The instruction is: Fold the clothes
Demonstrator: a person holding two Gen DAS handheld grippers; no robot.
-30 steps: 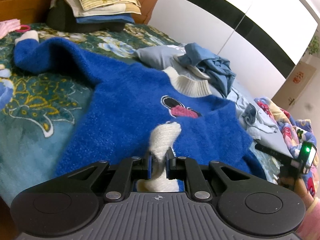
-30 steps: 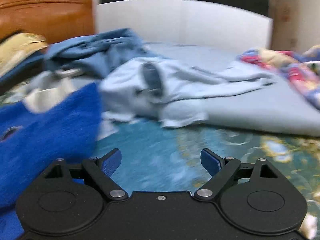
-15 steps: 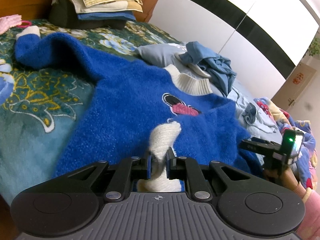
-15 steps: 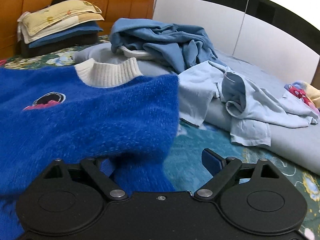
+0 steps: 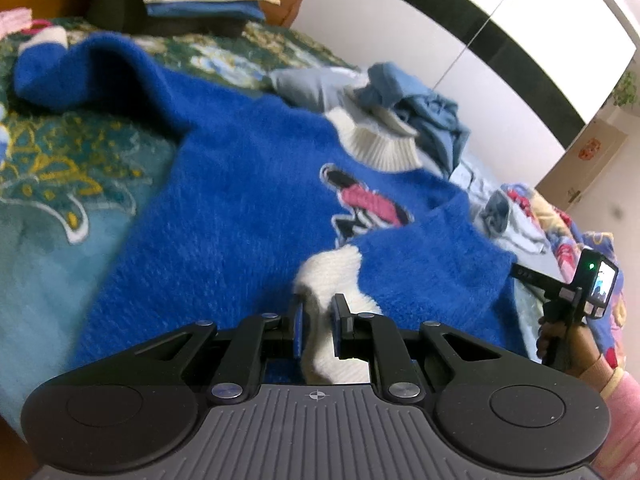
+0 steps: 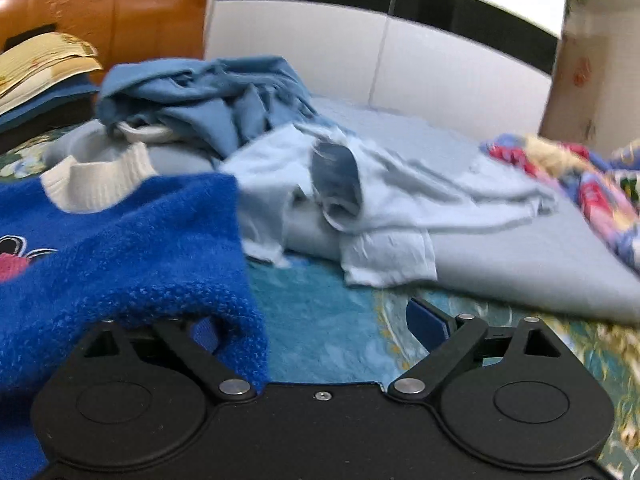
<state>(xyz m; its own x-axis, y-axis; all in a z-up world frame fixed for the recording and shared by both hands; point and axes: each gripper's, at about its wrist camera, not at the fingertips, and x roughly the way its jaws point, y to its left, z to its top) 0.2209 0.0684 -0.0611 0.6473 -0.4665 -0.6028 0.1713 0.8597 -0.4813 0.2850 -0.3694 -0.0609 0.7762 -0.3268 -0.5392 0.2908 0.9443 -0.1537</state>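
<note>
- The left gripper pinches the white cuff of the blue sweater, its sleeve folded across the chest.
- The right gripper stands wide open, with the sweater's edge draped over its left finger.
- The sweater lies spread on the patterned bedspread.
- Farther off lies a heap of light blue clothes.

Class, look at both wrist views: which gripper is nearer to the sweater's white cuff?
Left. The left gripper is clamped on the white cuff; the right gripper sits open at the blue sweater's far edge.
</note>
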